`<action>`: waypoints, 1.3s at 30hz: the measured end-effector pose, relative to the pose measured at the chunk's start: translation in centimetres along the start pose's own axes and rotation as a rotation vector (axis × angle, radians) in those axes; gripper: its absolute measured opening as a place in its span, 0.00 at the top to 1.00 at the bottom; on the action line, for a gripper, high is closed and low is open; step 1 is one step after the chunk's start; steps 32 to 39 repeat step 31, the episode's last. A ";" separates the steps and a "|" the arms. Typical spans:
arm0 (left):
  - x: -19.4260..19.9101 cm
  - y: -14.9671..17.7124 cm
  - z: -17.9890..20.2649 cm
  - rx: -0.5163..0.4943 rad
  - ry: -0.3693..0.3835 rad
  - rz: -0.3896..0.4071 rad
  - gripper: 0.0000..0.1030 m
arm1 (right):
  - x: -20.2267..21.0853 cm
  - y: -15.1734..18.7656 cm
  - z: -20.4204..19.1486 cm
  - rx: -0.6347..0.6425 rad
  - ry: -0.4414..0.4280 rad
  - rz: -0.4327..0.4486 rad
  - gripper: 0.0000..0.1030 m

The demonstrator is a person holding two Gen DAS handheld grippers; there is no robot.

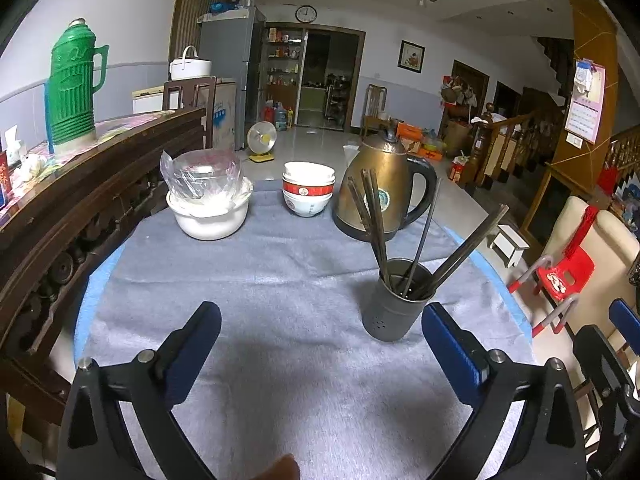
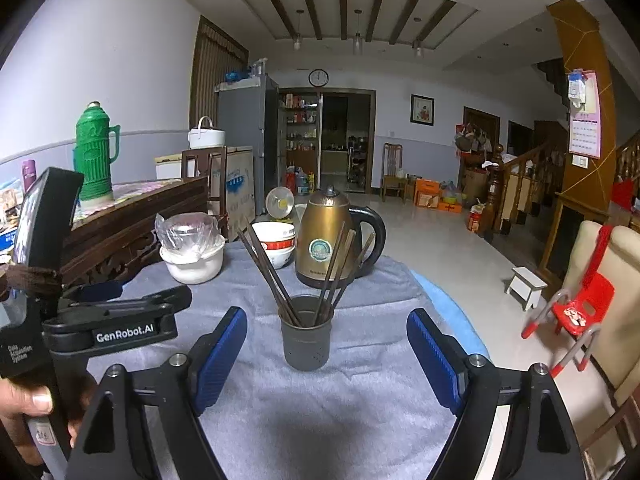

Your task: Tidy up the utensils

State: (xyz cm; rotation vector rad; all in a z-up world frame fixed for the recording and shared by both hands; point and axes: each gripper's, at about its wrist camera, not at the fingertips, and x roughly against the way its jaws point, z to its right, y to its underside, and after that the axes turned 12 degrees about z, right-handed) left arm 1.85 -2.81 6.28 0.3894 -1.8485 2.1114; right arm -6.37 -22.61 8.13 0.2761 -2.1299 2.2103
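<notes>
Fingers of my left gripper (image 1: pixel 320 344) stood wide apart over bare grey cloth (image 1: pixel 280 280), nothing between them. My right gripper (image 2: pixel 326 354) was likewise spread, framing the dark holder (image 2: pixel 306 338) without touching it. All the chopsticks (image 2: pixel 272 276) I could see stood fanned in that holder, near my edge of the table; none lay loose on the cloth. Judged the sorting done or nearly so; next move probably a clear withdrawal or a check for strays. Brass kettle (image 2: pixel 332 240) and stacked bowls (image 2: pixel 276 242) sat just behind the holder. Cloth open in front. Table edge dropped off close on the right; carved wooden sideboard (image 1: pixel 80 208) hemmed the left.
</notes>
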 end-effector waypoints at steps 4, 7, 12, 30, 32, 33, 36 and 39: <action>0.3 -0.3 0.4 -0.005 0.009 0.006 0.02 | -0.1 -0.1 0.2 -0.004 0.000 0.004 0.17; 0.4 -0.4 0.7 -0.015 0.009 0.012 0.01 | -0.3 -0.1 0.3 -0.006 0.000 0.000 0.17; 0.3 -0.5 1.2 -0.024 0.017 0.013 0.01 | -0.9 0.0 0.5 -0.009 0.000 -0.020 0.17; -1.2 -0.6 2.2 -0.064 0.004 0.026 0.00 | -3.6 0.9 1.4 -0.053 -0.011 -0.076 0.17; -1.5 -0.5 2.2 -0.062 0.004 0.017 0.00 | -3.8 1.0 1.4 -0.056 -0.010 -0.079 0.17; -1.5 -0.5 2.2 -0.062 0.004 0.017 0.00 | -3.8 1.0 1.4 -0.056 -0.010 -0.079 0.17; -1.5 -0.5 2.2 -0.062 0.004 0.017 0.00 | -3.8 1.0 1.4 -0.056 -0.010 -0.079 0.17; -1.5 -0.5 2.2 -0.062 0.004 0.017 0.00 | -3.8 1.0 1.4 -0.056 -0.010 -0.079 0.17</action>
